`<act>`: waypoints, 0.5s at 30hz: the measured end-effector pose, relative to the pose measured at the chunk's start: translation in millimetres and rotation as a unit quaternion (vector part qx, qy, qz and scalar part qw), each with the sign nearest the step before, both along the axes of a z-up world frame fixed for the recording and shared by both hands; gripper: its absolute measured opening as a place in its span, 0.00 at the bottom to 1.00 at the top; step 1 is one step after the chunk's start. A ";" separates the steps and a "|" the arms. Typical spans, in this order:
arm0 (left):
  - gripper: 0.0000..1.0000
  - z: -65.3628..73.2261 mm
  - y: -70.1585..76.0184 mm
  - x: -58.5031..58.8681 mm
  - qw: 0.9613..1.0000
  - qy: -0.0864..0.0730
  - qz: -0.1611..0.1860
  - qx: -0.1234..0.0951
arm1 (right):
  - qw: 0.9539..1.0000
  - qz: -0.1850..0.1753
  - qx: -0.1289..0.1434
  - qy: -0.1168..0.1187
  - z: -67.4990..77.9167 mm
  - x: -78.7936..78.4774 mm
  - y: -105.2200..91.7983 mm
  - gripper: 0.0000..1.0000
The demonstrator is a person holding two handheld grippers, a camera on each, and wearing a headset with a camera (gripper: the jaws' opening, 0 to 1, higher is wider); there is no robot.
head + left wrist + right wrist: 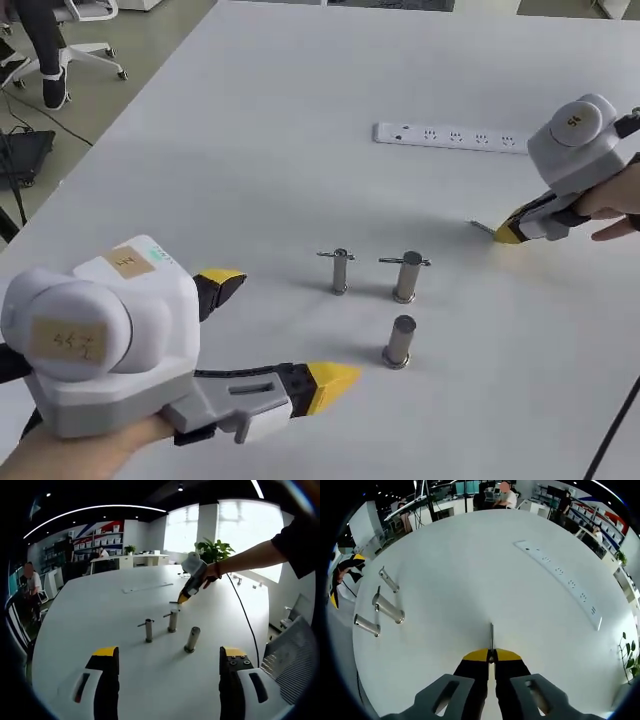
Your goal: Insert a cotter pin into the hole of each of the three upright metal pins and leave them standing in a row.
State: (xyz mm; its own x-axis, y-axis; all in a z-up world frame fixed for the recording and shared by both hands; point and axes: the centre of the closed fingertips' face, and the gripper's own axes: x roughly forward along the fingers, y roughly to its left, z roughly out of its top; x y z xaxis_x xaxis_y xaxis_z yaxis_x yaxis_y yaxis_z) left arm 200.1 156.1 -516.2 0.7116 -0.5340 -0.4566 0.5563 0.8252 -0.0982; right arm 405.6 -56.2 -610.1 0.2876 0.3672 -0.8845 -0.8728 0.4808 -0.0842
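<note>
Three upright metal pins stand on the white table: a thin left pin (340,271) and a thicker middle pin (406,276) each carry a cotter pin through their tops; the nearer third pin (400,341) has none. My right gripper (507,235) is shut on a cotter pin (483,228), low over the table to the right of the pins; the cotter pin (491,636) sticks out from its yellow tips. My left gripper (280,328) stands open near the front left, nothing between its fingers (106,652). The same pins (191,639) appear ahead of it.
A white power strip (450,137) lies across the table behind the pins. Office chairs and a person's legs (45,50) stand beyond the table's left edge. A dark cable (615,430) runs along the right edge.
</note>
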 end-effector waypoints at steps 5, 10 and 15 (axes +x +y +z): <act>0.82 -0.2 -1.0 0.0 1.000 0.000 -0.002 0.002 | 0.999 0.039 -0.028 -0.011 -1.3 0.1 2.2 0.00; 0.81 -0.2 -1.0 -0.2 1.000 0.001 -0.004 0.002 | 0.998 0.043 -0.031 -0.023 -0.2 2.3 1.3 0.00; 0.79 -1.3 0.2 1.8 1.000 0.006 -0.006 0.001 | 0.999 0.039 -0.021 -0.032 5.2 4.5 3.5 0.00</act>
State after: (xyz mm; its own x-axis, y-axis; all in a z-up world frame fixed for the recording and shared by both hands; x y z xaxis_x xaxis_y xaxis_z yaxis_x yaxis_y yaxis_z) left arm 201.9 156.3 -517.5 0.6994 -0.5415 -0.4665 0.5645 0.8188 -0.1041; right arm 410.1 -52.7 -604.9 0.3151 0.3537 -0.8807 -0.8999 0.4060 -0.1590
